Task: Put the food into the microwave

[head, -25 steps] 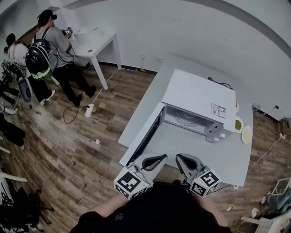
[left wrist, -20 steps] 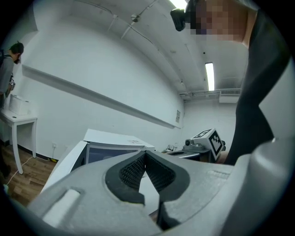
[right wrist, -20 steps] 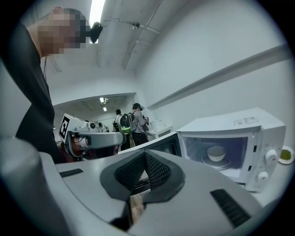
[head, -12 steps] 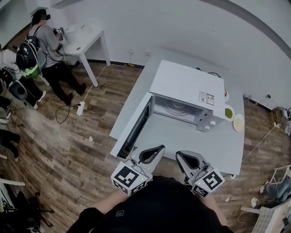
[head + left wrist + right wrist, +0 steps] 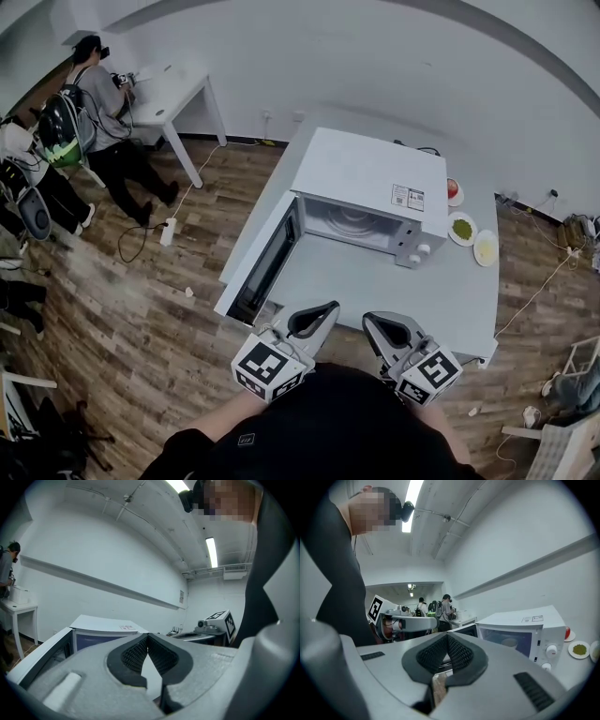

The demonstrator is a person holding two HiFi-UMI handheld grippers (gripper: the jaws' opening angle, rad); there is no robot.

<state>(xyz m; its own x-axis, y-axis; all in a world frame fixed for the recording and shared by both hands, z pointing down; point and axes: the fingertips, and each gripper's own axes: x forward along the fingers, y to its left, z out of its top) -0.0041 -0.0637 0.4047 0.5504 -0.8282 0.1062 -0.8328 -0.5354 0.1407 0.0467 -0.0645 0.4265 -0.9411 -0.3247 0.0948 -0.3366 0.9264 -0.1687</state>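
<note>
Left gripper (image 5: 317, 319) and right gripper (image 5: 382, 330) are clenched on nothing, in front of the microwave (image 5: 366, 183), door (image 5: 258, 262) open. Food dishes (image 5: 462, 229) sit just right of the microwave. Hazard: clenched jaws reaching there could shove a dish off the table (image 5: 375, 291).

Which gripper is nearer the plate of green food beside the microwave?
Right. In the head view the right gripper is at the near edge of the table, down-left of the green food plate; the left gripper is farther left, by the open microwave door.
</note>
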